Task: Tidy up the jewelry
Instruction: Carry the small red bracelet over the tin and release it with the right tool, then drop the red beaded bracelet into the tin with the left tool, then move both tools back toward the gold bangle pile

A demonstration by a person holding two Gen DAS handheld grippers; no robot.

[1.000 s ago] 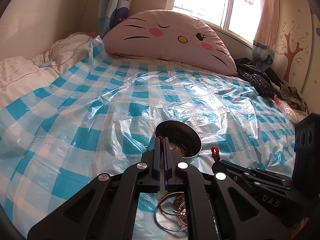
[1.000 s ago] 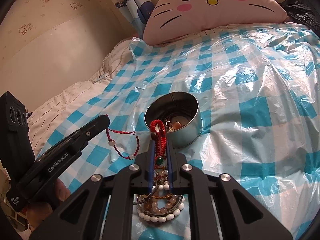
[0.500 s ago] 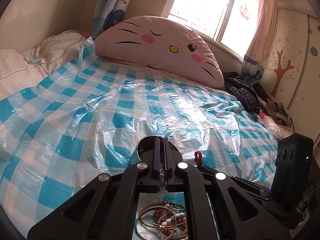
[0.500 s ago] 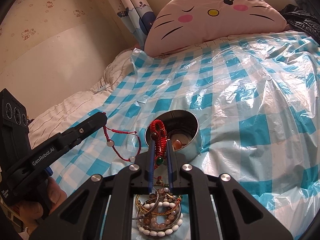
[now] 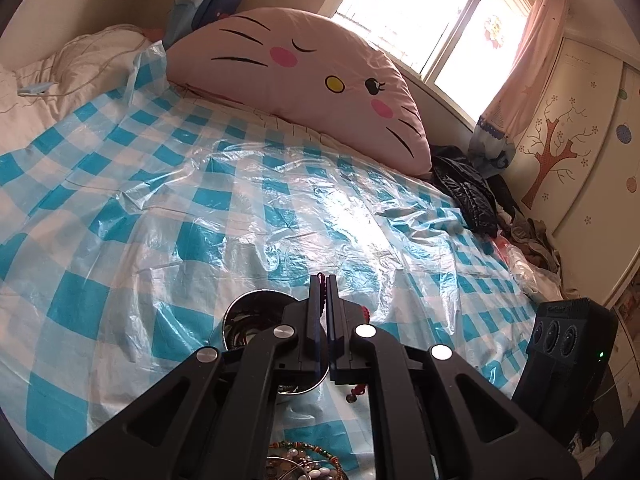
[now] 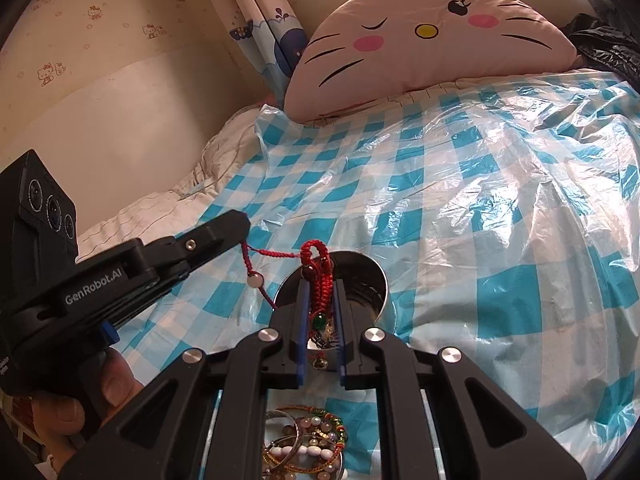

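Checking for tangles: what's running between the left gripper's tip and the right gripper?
A taut red cord bracelet with a pale bead spans from left gripper to right gripper, in the right wrist view.

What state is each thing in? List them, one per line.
Left tongs: shut on the red cord bracelet, held up.
Right tongs: shut on the same bracelet's knotted end.
Red cord bracelet: stretched between both tongs, above the bed.
Metal bowl: upright, open, jewelry inside.
Bracelet pile: heaped loose on the checked sheet.
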